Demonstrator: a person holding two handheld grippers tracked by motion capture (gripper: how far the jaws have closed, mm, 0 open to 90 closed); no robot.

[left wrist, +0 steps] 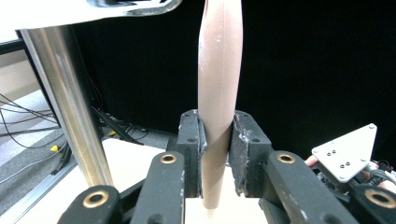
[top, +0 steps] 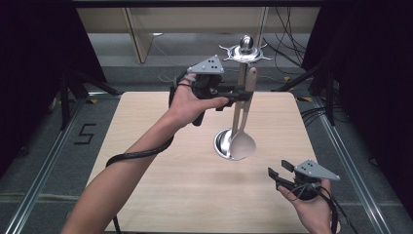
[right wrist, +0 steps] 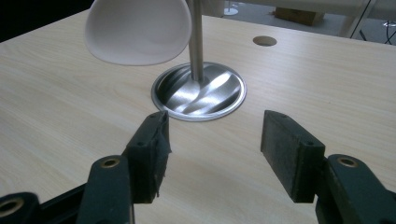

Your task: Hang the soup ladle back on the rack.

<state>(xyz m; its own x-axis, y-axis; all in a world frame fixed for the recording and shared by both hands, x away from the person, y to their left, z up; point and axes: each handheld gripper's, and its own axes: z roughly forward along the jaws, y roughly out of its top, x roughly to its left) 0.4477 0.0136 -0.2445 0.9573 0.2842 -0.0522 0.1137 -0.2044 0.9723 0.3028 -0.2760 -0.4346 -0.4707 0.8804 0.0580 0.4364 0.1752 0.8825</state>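
A beige ladle (top: 242, 145) hangs upright beside the metal pole (top: 240, 73) of a utensil stand, its bowl just above the stand's round steel base (top: 222, 144). My left gripper (top: 243, 95) is held level and is shut on the ladle's handle (left wrist: 219, 70), with the pads pressing on both sides of it. The hook ring at the stand's top (top: 246, 51) is just above the handle's end. My right gripper (top: 278, 169) rests low at the table's front right, open, with nothing between its jaws (right wrist: 215, 149). It faces the base (right wrist: 201, 91) and the ladle's bowl (right wrist: 137, 30).
The wooden table (top: 160, 161) has a small round hole (right wrist: 265, 41) behind the stand. Black curtains hang at both sides. Cables lie on the floor beyond the far edge. A cable trails from the left gripper under the forearm.
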